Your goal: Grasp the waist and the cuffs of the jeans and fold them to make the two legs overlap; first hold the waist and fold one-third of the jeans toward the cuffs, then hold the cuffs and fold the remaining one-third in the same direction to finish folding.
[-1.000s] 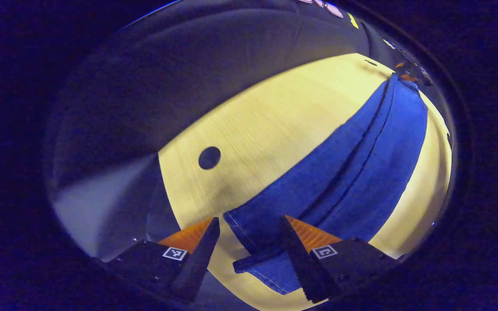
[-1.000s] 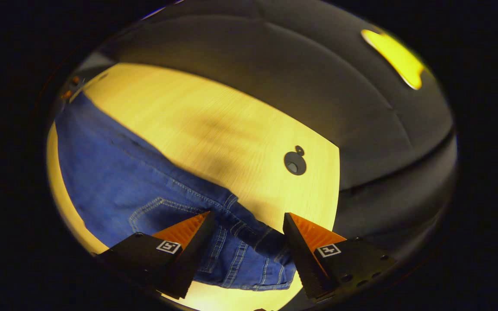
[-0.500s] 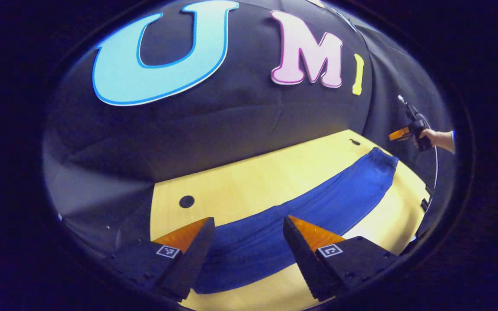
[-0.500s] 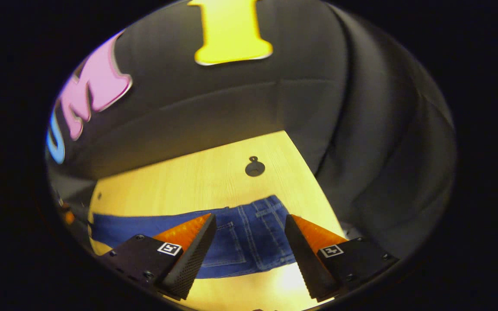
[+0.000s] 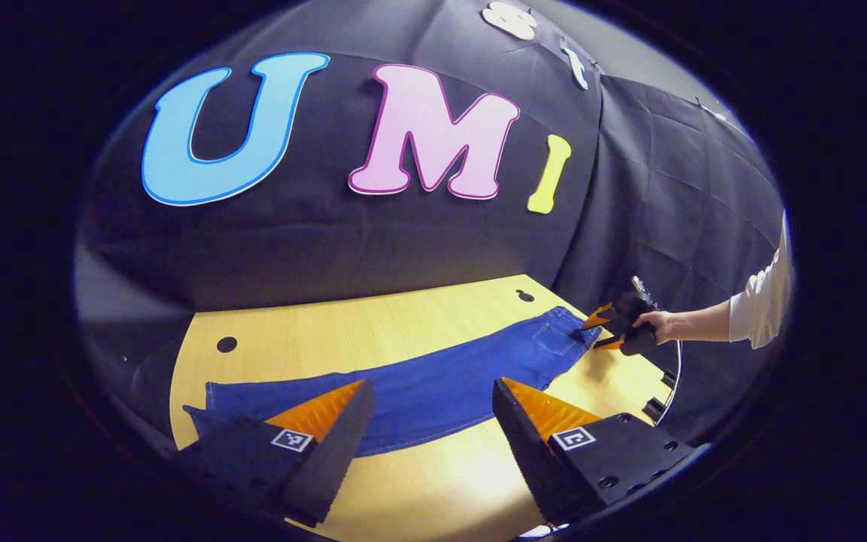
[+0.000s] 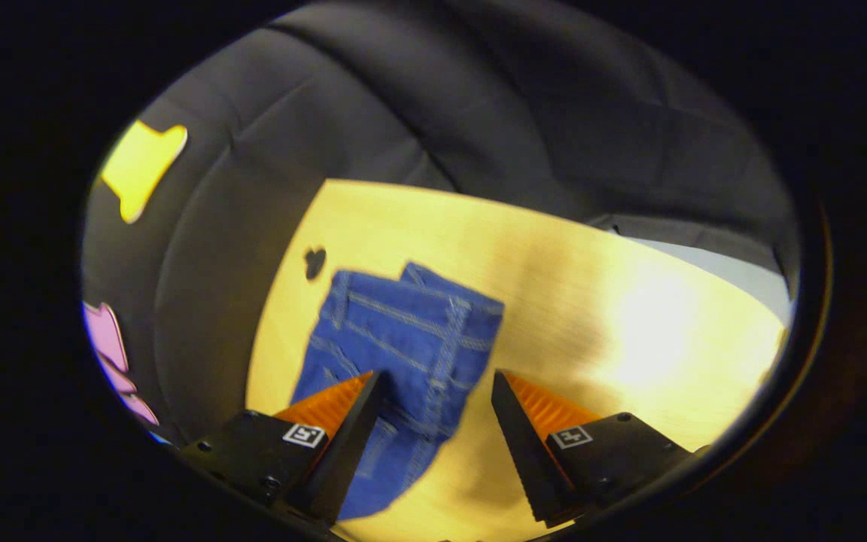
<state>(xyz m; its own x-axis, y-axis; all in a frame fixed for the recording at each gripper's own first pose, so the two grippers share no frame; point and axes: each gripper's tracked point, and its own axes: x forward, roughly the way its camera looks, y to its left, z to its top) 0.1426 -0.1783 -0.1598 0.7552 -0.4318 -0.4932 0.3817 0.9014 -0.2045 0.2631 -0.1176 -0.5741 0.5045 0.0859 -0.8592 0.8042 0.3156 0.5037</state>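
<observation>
Table [image 5: 433, 324]: pale wood, black cloth wall behind.
Jeans [image 5: 433, 391]: full length in left gripper view; waist [image 6: 418, 316] in right gripper view.
Left gripper [image 5: 430, 421]: jaws wide apart, empty.
Right gripper [image 6: 433, 410]: jaws wide apart, empty; beside waist.

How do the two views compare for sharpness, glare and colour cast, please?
Left gripper view: sharp, bluish cast, jeans crisp on the table. Right gripper view: warmer, motion-blurred, a glare patch on the table, jeans stitching still readable.
</observation>
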